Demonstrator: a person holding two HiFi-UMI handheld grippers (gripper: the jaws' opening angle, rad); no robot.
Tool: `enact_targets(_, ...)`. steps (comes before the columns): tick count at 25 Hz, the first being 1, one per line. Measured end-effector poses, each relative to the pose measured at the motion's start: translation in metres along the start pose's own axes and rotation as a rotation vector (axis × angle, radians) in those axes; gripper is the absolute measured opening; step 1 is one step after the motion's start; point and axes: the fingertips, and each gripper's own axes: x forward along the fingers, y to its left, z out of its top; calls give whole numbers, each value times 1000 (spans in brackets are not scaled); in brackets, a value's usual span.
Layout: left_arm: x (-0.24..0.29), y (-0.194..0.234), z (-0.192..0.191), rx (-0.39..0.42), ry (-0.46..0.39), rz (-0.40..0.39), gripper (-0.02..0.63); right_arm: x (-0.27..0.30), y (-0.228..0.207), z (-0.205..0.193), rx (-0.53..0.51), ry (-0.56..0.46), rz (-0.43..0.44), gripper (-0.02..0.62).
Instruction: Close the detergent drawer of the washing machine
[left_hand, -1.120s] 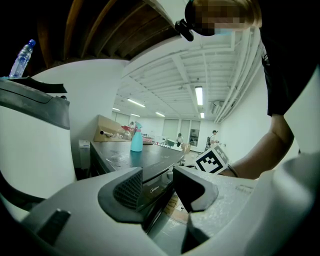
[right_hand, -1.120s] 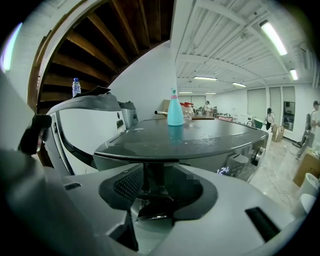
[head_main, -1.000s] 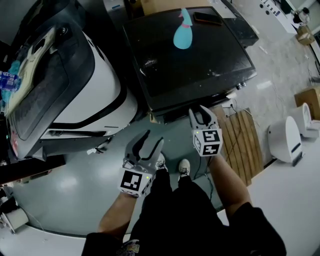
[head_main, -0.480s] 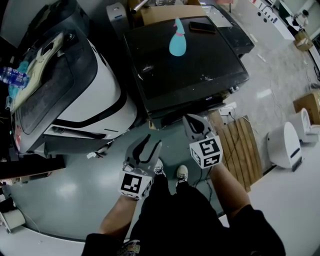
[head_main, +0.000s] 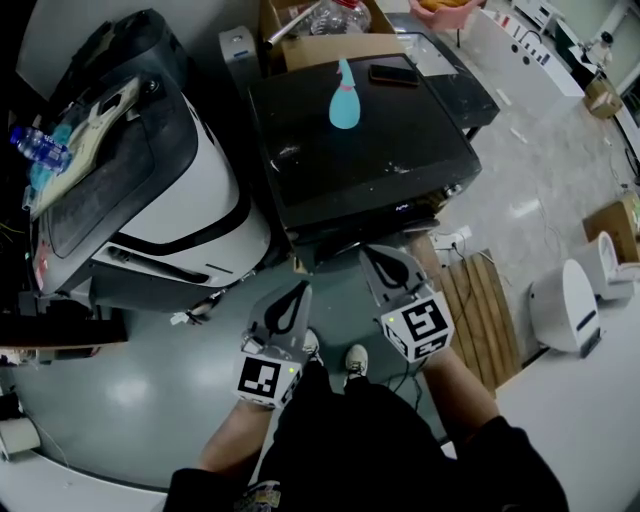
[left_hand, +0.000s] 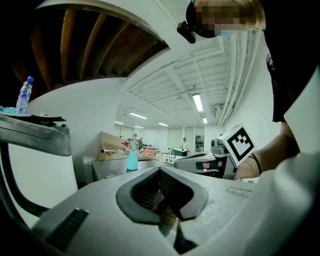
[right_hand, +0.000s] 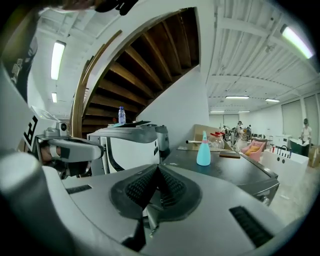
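the black-topped washing machine stands straight ahead of the person, its dark front edge just beyond both grippers; from this steep angle the detergent drawer cannot be told apart from that front. the left gripper hangs over the grey floor before the machine's left corner; its jaws have just been closing and now meet pad to pad with nothing between them. the right gripper sits nearer the machine's front edge, its jaws likewise pressed together and empty. on the machine's top stand a teal plastic bottle with a narrow neck and, behind it, a flat black phone. to the left is a white and black machine with a dark lid, with a clear water bottle on it. a slatted wooden pallet lies on the floor to the right
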Motion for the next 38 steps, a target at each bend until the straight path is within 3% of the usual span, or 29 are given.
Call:
enact_targets(10, -19, -41, 33, 42, -43, 49, 3, -55, 9, 35, -16, -83, 78, -3)
enact_targets(22, -50, -67, 40, 63, -45, 114, 3, -87, 35, 40, -8, -103, 165, -3)
enact_targets(29, -79, -54, 39, 63, -44, 107, 3, -85, 58, 44, 30, -125, 151, -3)
enact_targets(38, -129, -26, 15, 11, -21, 7, 3, -83, 118, 23, 68, -123, 55, -3)
